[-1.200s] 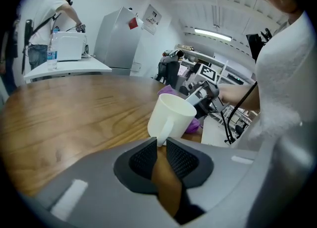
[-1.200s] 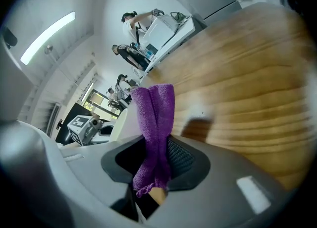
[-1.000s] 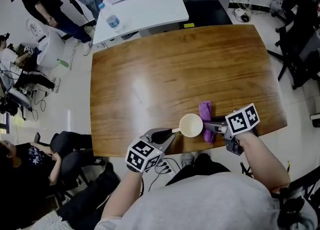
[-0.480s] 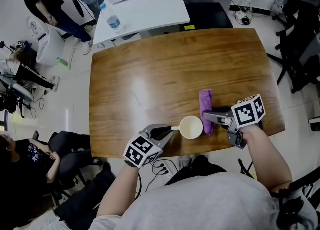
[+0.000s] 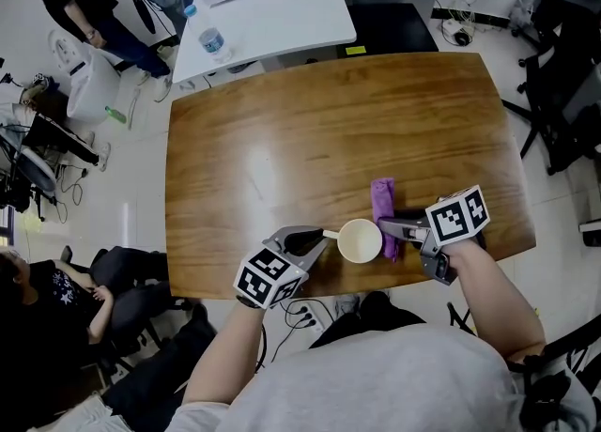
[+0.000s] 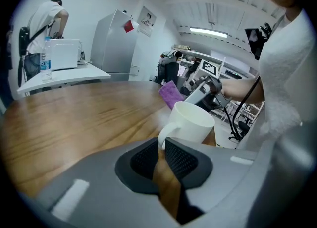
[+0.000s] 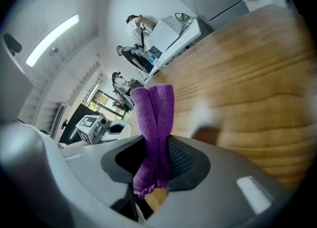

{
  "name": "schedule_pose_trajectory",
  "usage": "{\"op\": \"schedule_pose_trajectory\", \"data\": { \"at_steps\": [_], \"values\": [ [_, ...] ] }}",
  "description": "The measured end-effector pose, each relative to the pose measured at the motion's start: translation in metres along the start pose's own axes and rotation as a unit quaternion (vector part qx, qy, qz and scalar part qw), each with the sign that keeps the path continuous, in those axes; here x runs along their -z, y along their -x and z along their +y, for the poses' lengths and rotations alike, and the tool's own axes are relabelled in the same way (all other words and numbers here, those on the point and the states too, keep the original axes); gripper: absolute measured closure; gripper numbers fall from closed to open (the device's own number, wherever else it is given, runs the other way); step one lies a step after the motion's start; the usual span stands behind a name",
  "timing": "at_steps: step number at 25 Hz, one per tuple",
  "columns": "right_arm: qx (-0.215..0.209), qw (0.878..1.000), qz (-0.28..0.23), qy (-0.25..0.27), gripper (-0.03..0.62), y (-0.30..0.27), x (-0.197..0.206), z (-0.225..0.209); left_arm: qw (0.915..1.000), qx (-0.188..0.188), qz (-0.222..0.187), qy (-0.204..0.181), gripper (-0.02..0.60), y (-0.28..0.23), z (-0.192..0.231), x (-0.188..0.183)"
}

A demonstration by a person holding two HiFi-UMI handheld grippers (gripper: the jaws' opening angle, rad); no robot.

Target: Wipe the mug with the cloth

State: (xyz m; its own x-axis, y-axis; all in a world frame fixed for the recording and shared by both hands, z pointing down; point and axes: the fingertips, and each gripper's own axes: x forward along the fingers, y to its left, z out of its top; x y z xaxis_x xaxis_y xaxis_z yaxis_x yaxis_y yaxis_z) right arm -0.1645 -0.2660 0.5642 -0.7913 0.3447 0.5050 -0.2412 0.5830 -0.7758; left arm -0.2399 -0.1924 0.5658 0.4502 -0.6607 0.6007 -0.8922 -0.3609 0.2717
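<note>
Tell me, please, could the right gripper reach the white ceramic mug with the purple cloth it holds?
Probably yes: the right gripper, shut on the purple cloth, sits just beside the white ceramic mug, with nothing between them.

The left gripper is seen with its jaws just closed further on the white mug's handle, while the purple cloth, clamped by the right gripper, has been shifted slightly farther up the table.
</note>
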Motion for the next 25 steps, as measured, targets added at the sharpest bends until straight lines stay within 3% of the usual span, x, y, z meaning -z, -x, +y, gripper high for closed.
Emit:
{"op": "schedule_pose_trajectory", "data": {
  "at_steps": [12,20,25],
  "values": [
    [0.01,1.0,0.017,-0.014,0.465,-0.014,0.007,-0.016,1.0,-0.001,-0.005,0.004,0.545,-0.004,0.009,-0.006],
    [-0.038,0.998,-0.042,0.025,0.465,-0.002,-0.05,0.023,1.0,0.009,-0.001,-0.003,0.546,-0.006,0.014,-0.008],
    [-0.053,0.997,-0.037,0.045,0.467,-0.009,-0.06,0.039,0.9999,0.009,0.001,-0.005,0.548,-0.008,0.016,-0.009]
  ]
}}
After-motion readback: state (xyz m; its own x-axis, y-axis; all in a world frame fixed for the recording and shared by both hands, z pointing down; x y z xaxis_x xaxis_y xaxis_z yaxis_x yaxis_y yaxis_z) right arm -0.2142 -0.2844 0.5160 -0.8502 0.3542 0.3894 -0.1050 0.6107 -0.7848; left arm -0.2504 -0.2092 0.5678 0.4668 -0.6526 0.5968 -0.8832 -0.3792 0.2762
